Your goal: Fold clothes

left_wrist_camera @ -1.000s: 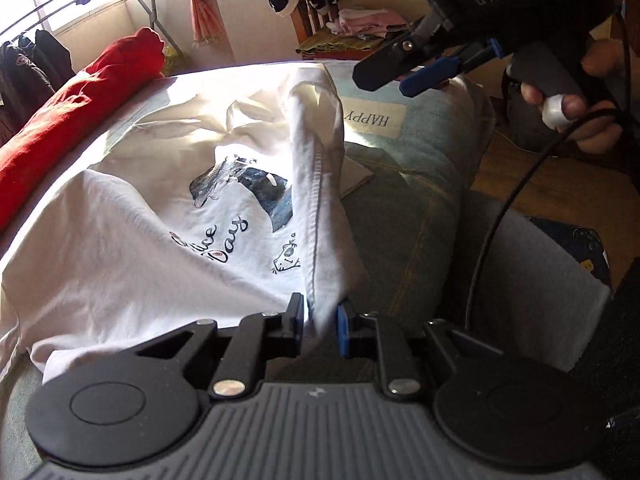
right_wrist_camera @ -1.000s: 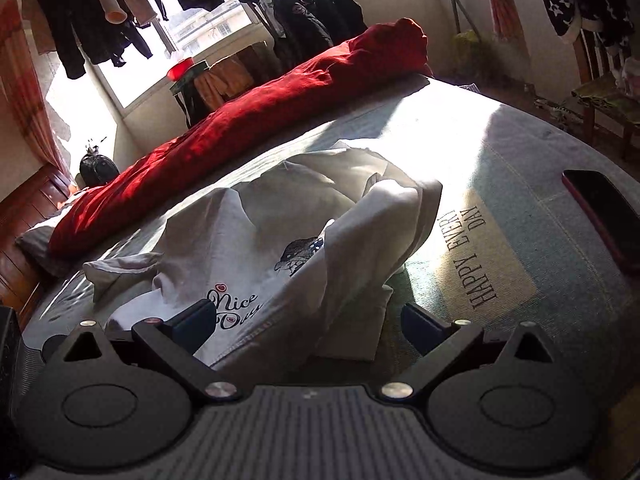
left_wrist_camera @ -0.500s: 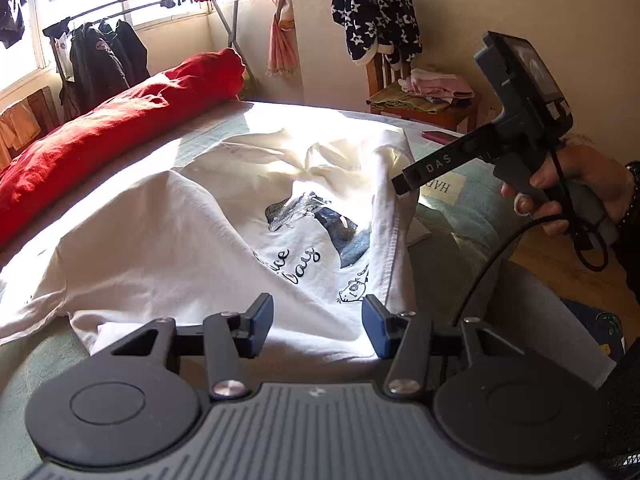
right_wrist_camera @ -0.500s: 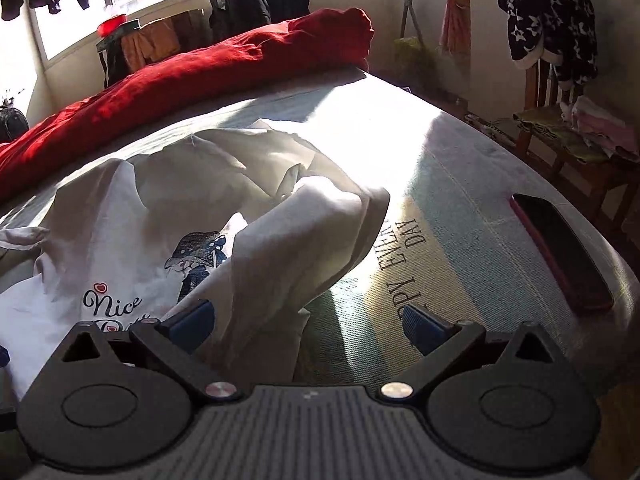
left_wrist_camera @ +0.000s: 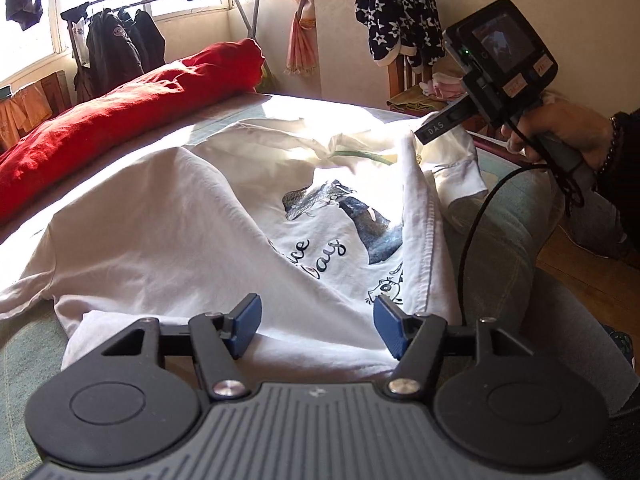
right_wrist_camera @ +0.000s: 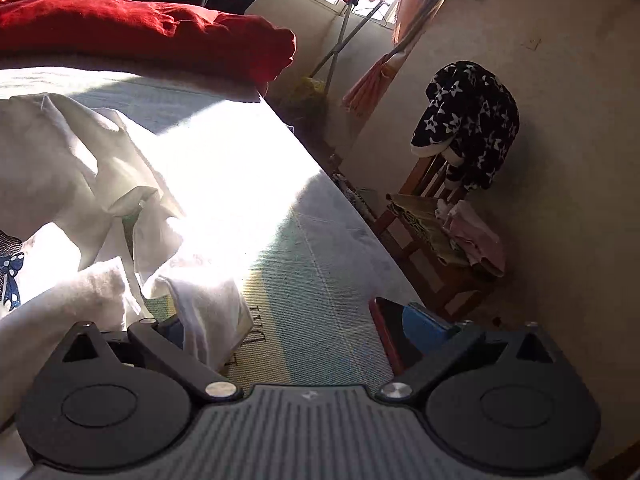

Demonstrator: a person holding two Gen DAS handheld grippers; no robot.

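Note:
A white T-shirt (left_wrist_camera: 192,232) with a "Nice Day" print lies crumpled on the grey-green bed cover (right_wrist_camera: 320,264), its right side folded over the print. My left gripper (left_wrist_camera: 318,330) hovers open just above the shirt's near hem, with nothing between its blue pads (left_wrist_camera: 244,330). In the left wrist view a hand holds the right gripper's body (left_wrist_camera: 500,68) at the shirt's far right shoulder; its tips are hidden behind the fold. In the right wrist view my right gripper (right_wrist_camera: 298,332) stands wide open, and the white sleeve (right_wrist_camera: 208,316) drapes against its left finger.
A red duvet (left_wrist_camera: 120,120) runs along the bed's far side. A dark phone (right_wrist_camera: 390,332) lies at the bed edge by the right finger. A wooden chair (right_wrist_camera: 432,240) with a star-patterned garment and pink clothes stands by the wall. A black cable (left_wrist_camera: 468,240) hangs over the bed's right side.
My left gripper let go of the shirt's folded edge, opened wide and drew back to the hem. My right gripper moved to the shirt's far right shoulder and sleeve and turned rightward.

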